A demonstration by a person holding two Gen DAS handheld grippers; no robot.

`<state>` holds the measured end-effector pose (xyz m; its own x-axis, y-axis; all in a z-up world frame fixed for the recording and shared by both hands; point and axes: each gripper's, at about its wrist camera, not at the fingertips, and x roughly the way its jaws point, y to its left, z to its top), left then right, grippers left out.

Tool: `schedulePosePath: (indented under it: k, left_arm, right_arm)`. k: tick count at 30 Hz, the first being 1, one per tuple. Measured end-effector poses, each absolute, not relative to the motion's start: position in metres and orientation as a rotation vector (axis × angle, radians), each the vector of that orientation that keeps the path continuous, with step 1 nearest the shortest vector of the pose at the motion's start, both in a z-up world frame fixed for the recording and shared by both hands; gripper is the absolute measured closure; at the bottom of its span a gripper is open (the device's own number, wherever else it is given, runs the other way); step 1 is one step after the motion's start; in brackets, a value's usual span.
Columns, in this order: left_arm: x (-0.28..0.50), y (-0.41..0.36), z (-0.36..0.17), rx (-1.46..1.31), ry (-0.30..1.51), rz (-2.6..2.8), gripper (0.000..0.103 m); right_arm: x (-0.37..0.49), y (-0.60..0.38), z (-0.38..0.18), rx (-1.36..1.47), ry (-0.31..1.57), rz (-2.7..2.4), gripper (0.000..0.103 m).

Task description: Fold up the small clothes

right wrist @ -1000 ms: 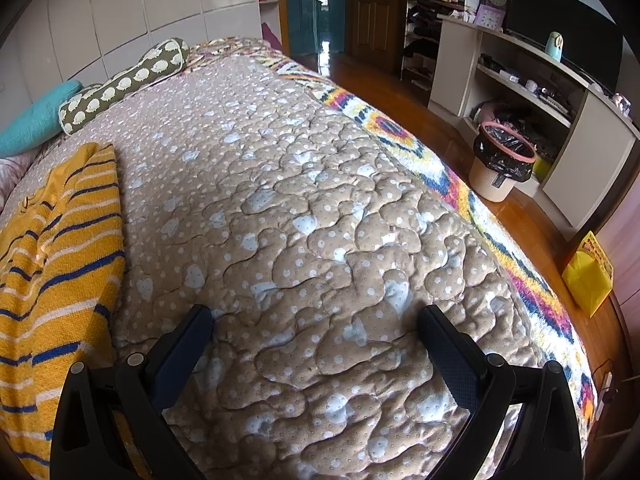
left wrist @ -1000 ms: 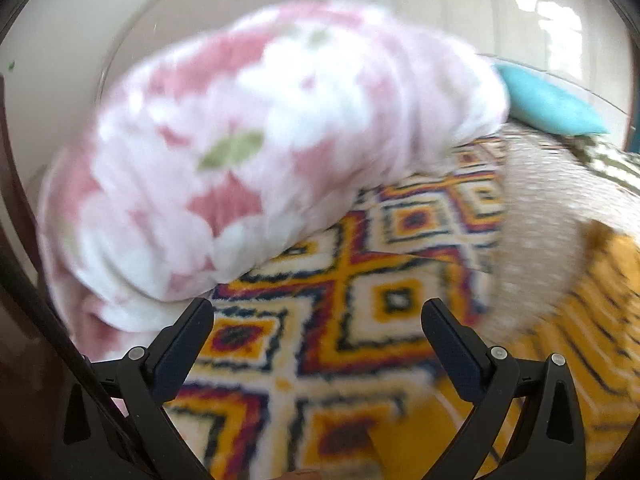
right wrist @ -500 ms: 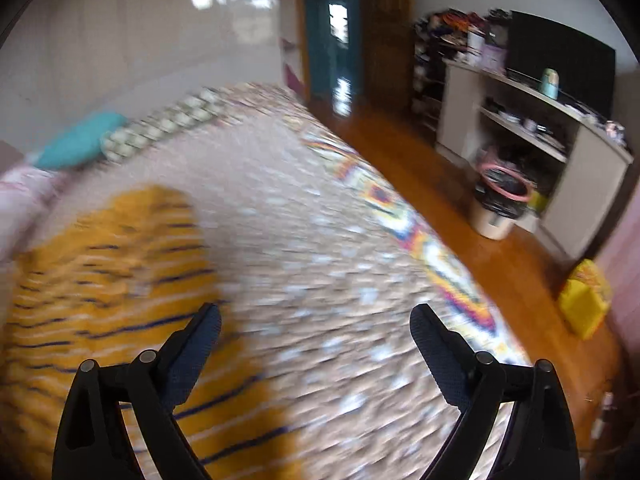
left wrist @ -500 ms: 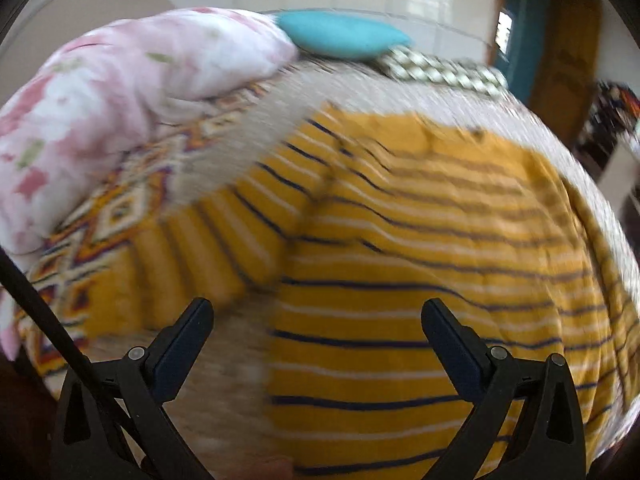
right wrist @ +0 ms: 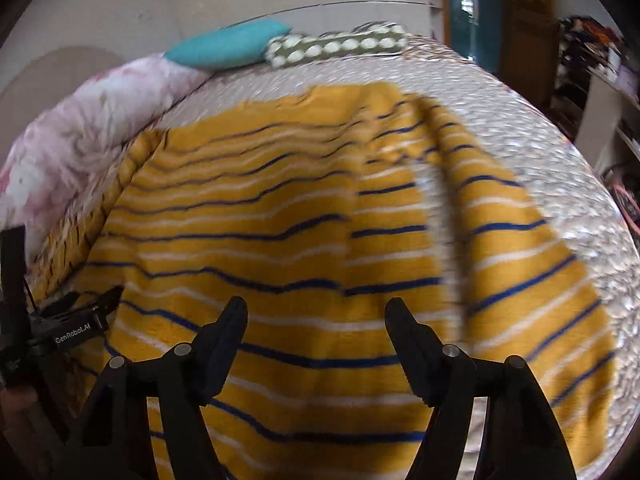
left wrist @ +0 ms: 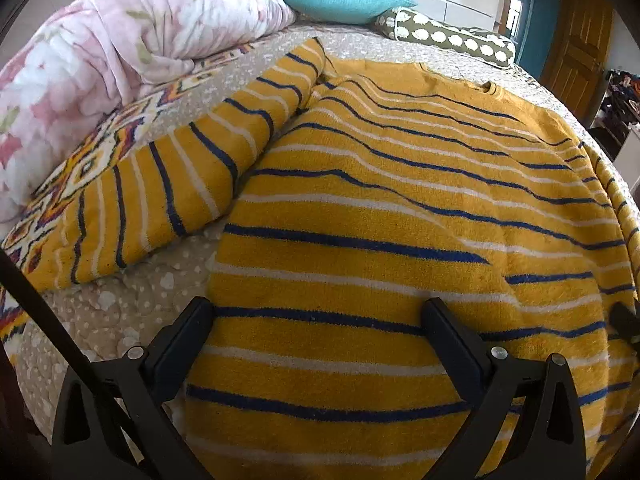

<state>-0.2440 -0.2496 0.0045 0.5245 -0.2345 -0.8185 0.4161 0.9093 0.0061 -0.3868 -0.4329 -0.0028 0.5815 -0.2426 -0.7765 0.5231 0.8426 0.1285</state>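
Your mustard-yellow knit sweater with thin blue and white stripes (left wrist: 400, 208) lies spread flat on the beige dotted quilted bed cover (left wrist: 120, 304), hem at the near edge of the bed, neckline toward the pillows. One sleeve (left wrist: 168, 196) angles out toward the left edge, beside the pink floral duvet (left wrist: 120, 48); the other runs down the right side. Your left claw (left wrist: 316, 344) hangs wide open over the hem, gripping nothing. Your right claw (right wrist: 316, 336) is closing, though only flat fabric lies beneath it – nothing is pinched yet (that view is blurred, so contact is hard to judge).

The step looks like taking hold for the first fold. Settle the right hand before you pinch, take both layers at the hem edge – not just the top one – and match the claws so the fold line runs straight.
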Motion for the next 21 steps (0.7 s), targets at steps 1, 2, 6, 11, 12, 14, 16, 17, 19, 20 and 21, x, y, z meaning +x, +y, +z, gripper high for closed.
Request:
schedulePosePath:
  k: [1, 2, 6, 11, 12, 14, 16, 17, 19, 20, 21]
  left_arm:
    - [-0.243, -0.249, 0.005, 0.210, 0.942, -0.393, 0.000]
    - [-0.242, -0.249, 0.005, 0.209, 0.943, -0.395, 0.000]
    - [-0.243, -0.250, 0.004, 0.223, 0.927, -0.398, 0.000]
    - [-0.247, -0.247, 0.004, 0.211, 0.890, -0.403, 0.000]
    - [-0.247, -0.247, 0.004, 0.209, 0.888, -0.403, 0.000]
    - [-0.247, -0.247, 0.004, 0.210, 0.888, -0.403, 0.000]
    - [-0.247, -0.247, 0.004, 0.210, 0.887, -0.402, 0.000]
    - [-0.247, -0.247, 0.004, 0.210, 0.887, -0.403, 0.000]
    - [-0.247, -0.247, 0.004, 0.209, 0.887, -0.403, 0.000]
    - [-0.247, -0.247, 0.004, 0.211, 0.887, -0.401, 0.000]
    - [-0.247, -0.247, 0.004, 0.212, 0.886, -0.400, 0.000]
  right_arm:
    - [-0.384, -0.428, -0.005, 0.340, 0.842, -0.475, 0.027]
    - [-0.379, -0.426, -0.009, 0.306, 0.837, -0.494, 0.026]
    - [-0.381, -0.420, -0.015, 0.245, 0.812, -0.539, 0.023]
    - [-0.381, -0.419, -0.017, 0.238, 0.793, -0.575, 0.018]
    - [-0.381, -0.418, -0.017, 0.230, 0.793, -0.582, 0.018]
    - [-0.380, -0.417, -0.017, 0.219, 0.791, -0.592, 0.017]
    - [-0.381, -0.417, -0.016, 0.219, 0.790, -0.598, 0.016]
    - [-0.381, -0.417, -0.017, 0.220, 0.790, -0.600, 0.016]
    - [-0.383, -0.417, -0.016, 0.223, 0.789, -0.602, 0.015]
    - [-0.383, -0.417, -0.017, 0.223, 0.789, -0.603, 0.015]
    - [-0.383, -0.417, -0.016, 0.222, 0.790, -0.605, 0.015]
